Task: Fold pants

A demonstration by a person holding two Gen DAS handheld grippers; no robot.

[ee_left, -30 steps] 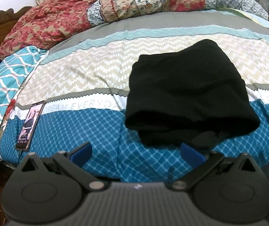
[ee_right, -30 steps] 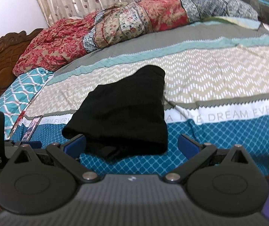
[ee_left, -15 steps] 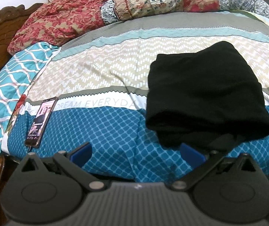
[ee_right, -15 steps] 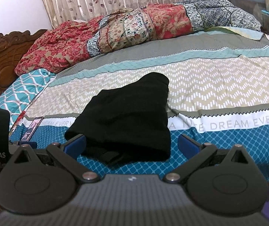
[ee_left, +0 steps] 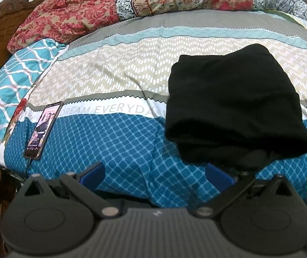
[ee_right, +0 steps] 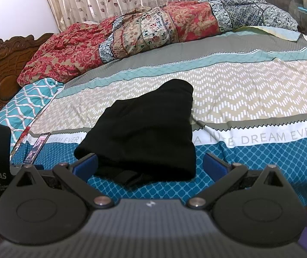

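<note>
Your black pants (ee_left: 233,105) lie folded into a thick, soft, matte bundle with rounded edges on the bed (ee_left: 114,79), straddling the beige chevron band, the white strip and the blue diamond-print band of the quilted bedsheet. The strip reads "DREAM EVERYDA" from your left wrist view and "DREAM EVERY" from the right. Your left gripper (ee_left: 155,172) stands apart, its blue pads empty, near the bundle's near edge. Your right gripper (ee_right: 151,164) is likewise spread wide, holding nothing. A glossy smartphone (ee_left: 43,129) lies flat to the left, well apart from the pants. A crumpled floral quilt (ee_right: 131,34) sits beyond, by a carved wooden headboard (ee_right: 0,64).
</note>
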